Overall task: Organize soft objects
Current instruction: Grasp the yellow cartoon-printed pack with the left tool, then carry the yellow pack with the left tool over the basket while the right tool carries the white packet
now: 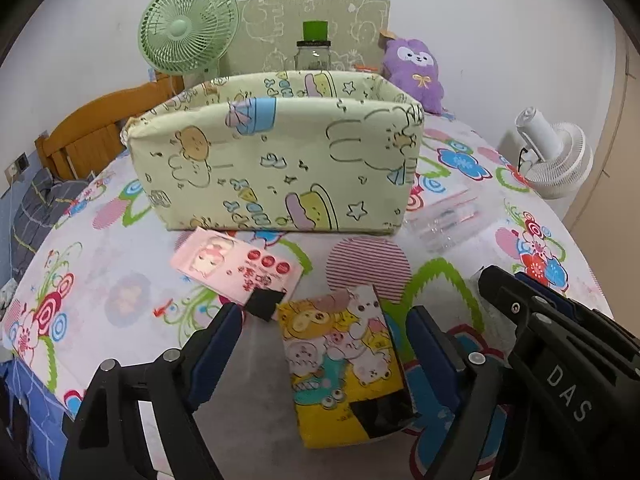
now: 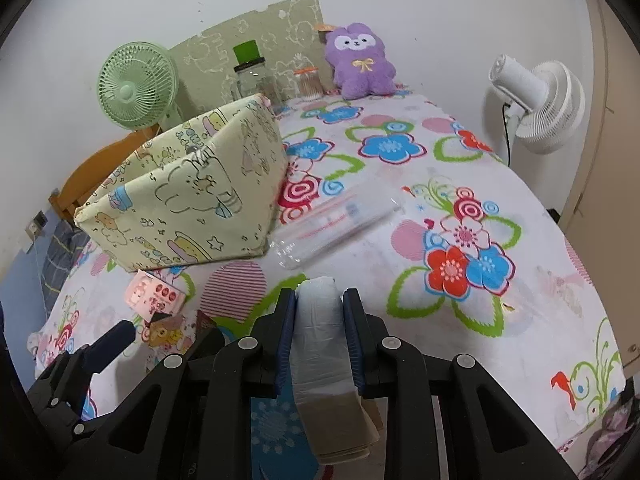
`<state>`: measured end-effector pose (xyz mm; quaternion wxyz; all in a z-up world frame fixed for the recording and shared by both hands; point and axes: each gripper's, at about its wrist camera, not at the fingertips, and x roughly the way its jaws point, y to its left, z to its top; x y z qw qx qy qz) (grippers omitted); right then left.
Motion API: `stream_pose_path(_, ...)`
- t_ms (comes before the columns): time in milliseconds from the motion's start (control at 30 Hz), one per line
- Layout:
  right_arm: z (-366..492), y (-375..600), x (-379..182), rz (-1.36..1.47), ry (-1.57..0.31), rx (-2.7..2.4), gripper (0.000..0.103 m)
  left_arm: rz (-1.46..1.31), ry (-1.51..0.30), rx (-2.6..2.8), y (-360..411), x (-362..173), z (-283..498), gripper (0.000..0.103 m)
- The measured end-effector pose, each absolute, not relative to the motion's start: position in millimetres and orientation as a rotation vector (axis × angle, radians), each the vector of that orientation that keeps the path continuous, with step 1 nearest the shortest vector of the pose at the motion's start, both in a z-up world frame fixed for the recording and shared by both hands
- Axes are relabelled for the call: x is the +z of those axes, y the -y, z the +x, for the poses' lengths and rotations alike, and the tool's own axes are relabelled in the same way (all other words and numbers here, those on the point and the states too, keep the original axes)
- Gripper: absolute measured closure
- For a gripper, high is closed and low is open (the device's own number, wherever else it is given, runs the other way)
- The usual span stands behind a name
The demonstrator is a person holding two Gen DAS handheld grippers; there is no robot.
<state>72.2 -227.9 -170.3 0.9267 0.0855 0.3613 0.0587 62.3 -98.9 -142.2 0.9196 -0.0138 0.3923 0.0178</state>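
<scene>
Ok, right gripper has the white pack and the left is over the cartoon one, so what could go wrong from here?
1. The left gripper is open around the yellow cartoon pack; the pink pack lies close beside one finger and may get nudged.
2. The white pack sticks out well behind the right gripper and may sag or slip.
3. The fabric bin looks soft; its rim might fold if bumped.

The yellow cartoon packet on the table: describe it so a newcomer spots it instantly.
Start at the pale green fabric storage box on the flowered tablecloth. In front of it lie two flat packets; the yellow cartoon packet is the nearer one, between the open left tongs. Unlike the pink packet beside it, it is crowded with cartoon animals.
</scene>
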Motion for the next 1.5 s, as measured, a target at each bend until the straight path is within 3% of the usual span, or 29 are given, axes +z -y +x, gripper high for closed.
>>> stream_pose_path(100,71,229,-172,0.174,-0.747,0.124,0.075,-0.029,-0.819,0.046,101,-146,62,0.030)
stream_pose_path(133,71,228,-173,0.172,-0.750,0.127,0.075,-0.020,-0.830,0.045,103,-148,63,0.043)
stream_pose_path(367,69,224,-177,0.173,-0.760,0.144,0.075,-0.013,-0.833,0.027,105,-148,62,0.056)
stream_pose_path(1500,47,197,-101,0.154,-0.639,0.129,0.075,0.013,-0.704,-0.023,92,-75,50,0.058)
